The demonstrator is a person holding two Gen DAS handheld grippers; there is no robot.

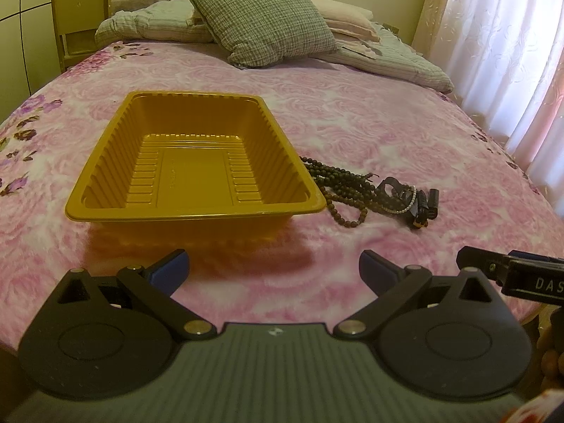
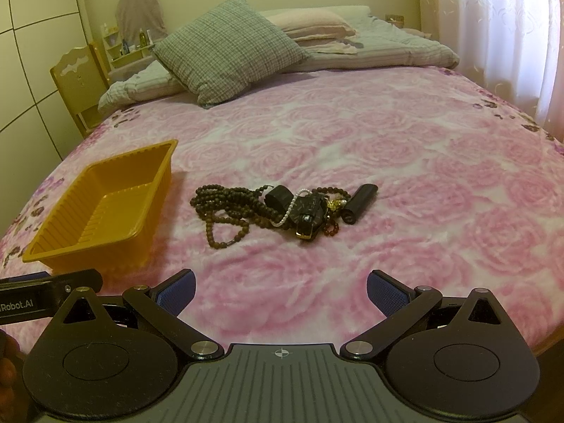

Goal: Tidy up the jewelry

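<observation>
An empty yellow plastic tray rests on the pink rose bedspread. Right of it lies a tangled jewelry pile: dark brown bead strands, a black watch with gold trim, a thin white pearl string and a black cylinder. My left gripper hovers open in front of the tray's near wall. My right gripper hovers open in front of the pile, holding nothing. Part of the right gripper's body shows at the left view's right edge.
A grey checked cushion and folded bedding lie at the head of the bed. A yellow wooden chair stands at the far left. Pale curtains hang on the right, past the bed's edge.
</observation>
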